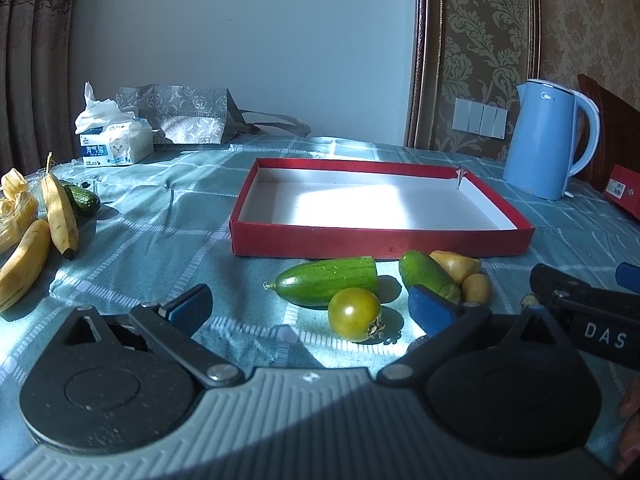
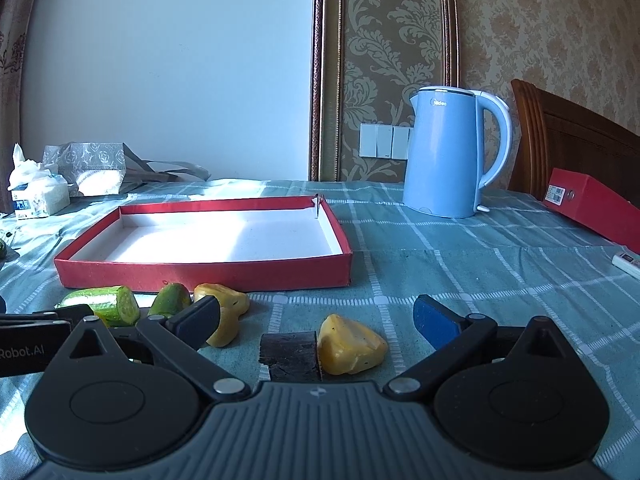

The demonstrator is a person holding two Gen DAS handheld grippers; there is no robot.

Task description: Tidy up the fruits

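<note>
A shallow red tray (image 1: 380, 242) with a white floor sits mid-table, also in the right wrist view (image 2: 200, 274). In front of it lie a cut cucumber half (image 1: 328, 286), a green tomato (image 1: 354, 314), a second cucumber piece (image 1: 424, 272) and yellow fruit pieces (image 1: 456, 264). My left gripper (image 1: 310, 308) is open, with the tomato between its fingers. My right gripper (image 2: 318, 318) is open around a yellow fruit piece (image 2: 352, 346) next to a dark block (image 2: 290, 350). Another yellow piece (image 2: 226, 304) and the cucumber half (image 2: 104, 304) lie to its left.
Bananas (image 1: 60, 216) and a small cucumber (image 1: 84, 200) lie at the far left. A tissue pack (image 1: 114, 144) and a grey bag (image 1: 180, 114) stand at the back. A blue kettle (image 2: 448, 152) and a red box (image 2: 592, 204) stand at the right.
</note>
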